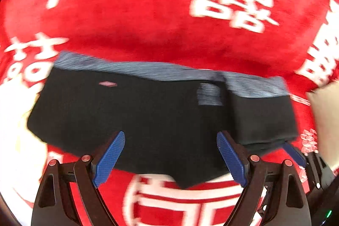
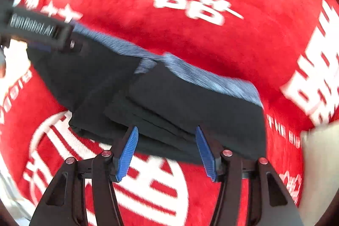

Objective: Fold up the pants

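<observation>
I hold both tools released: left tool [image 1: 170, 159] and right tool [image 2: 167, 153] spread over the folded pants [image 1: 148, 115]. Risk: a pad snags the top layer on withdrawal, undoing the fold.

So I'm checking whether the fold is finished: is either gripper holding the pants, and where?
Neither. The left gripper and right gripper both stand open over the folded black pants with grey waistband.
</observation>
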Tool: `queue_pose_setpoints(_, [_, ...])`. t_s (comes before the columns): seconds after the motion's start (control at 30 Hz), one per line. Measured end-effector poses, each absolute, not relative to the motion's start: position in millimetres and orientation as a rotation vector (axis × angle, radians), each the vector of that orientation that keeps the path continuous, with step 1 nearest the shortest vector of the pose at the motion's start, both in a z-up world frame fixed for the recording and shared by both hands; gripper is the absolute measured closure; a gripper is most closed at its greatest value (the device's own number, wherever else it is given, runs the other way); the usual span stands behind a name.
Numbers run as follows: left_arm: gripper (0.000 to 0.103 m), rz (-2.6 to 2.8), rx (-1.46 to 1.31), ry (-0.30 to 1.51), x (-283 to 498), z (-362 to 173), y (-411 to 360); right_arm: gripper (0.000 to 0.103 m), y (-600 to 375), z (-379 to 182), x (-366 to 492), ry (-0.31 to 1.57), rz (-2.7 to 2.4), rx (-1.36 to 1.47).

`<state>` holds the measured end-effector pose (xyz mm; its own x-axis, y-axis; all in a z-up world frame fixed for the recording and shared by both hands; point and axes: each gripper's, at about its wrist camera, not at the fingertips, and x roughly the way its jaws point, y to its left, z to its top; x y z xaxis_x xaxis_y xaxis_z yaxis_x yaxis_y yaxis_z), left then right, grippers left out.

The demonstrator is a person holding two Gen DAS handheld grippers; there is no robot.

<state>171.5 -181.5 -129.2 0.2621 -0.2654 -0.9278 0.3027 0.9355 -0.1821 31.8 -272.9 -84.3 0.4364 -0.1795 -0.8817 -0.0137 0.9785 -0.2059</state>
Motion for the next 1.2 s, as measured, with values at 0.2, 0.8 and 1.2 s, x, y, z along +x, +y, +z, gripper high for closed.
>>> queue_pose_setpoints(0.2, [0.014, -0.557, -0.012, 1.295, 171, -130, -234, 0.041, -330, -68, 27, 1.189, -0.204, 0.061])
queue_pose_setpoints(0.8, [0.098, -0.670, 0.103, 1.409, 162, -154, -269, 0.044, -364, -60, 10, 1.209, -0.219, 0.186])
queue_pose_setpoints(1.2, [0.097, -0.626, 0.111, 1.388, 134, -171, -249, 0.044, -382, -62, 6, 1.242, -0.224, 0.204])
